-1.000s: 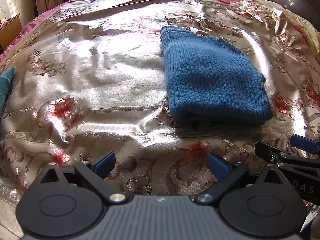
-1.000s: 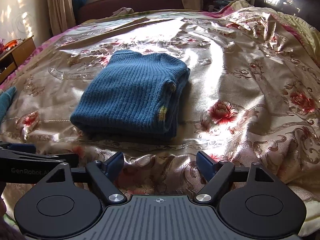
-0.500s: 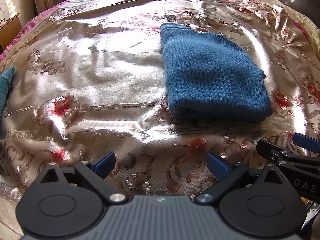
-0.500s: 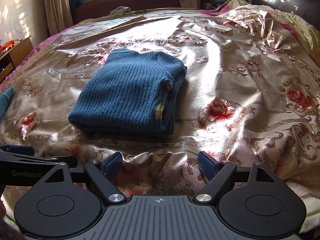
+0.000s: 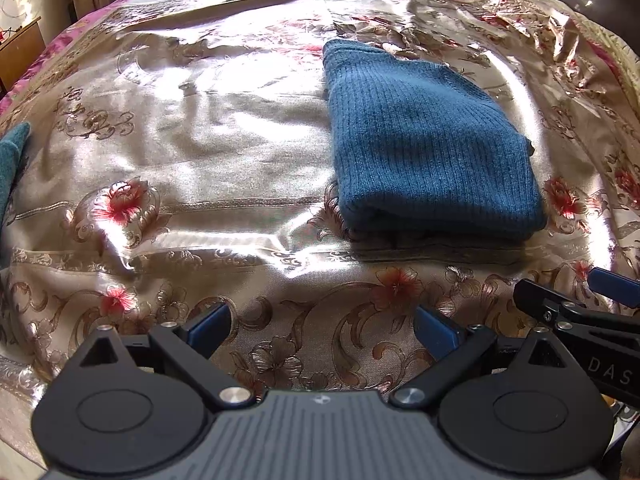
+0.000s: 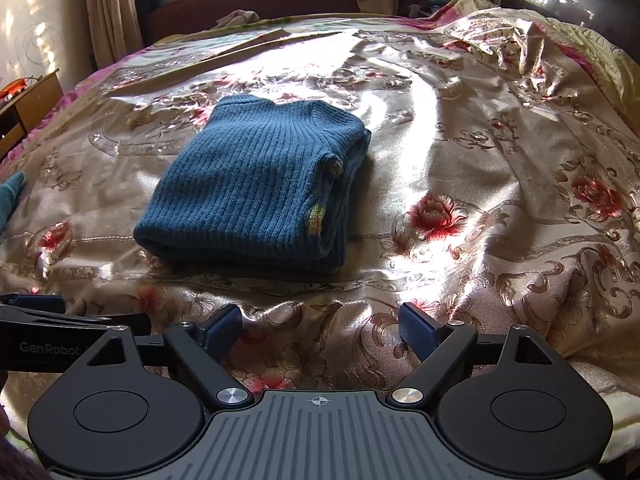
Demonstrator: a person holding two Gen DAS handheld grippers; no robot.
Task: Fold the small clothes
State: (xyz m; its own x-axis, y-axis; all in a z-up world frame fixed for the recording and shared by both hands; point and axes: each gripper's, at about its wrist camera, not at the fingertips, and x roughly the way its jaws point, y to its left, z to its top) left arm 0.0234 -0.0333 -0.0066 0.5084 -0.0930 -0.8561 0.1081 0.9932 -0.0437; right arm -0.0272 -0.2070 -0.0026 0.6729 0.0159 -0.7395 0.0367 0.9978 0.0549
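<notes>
Right wrist: one folded sweater [image 6: 256,188] (blue), two teal cloth edges? No, one [image 6: 10,196].

- A folded blue knit sweater [image 5: 432,152] lies flat on the shiny floral bedspread [image 5: 200,152], right of centre.
- The left gripper [image 5: 322,326] hovers over the near edge of the cover, jaws wide apart, nothing between them.
- The right gripper [image 5: 576,304] pokes in at lower right.
- A teal cloth [image 5: 12,160] shows at the left edge.
</notes>
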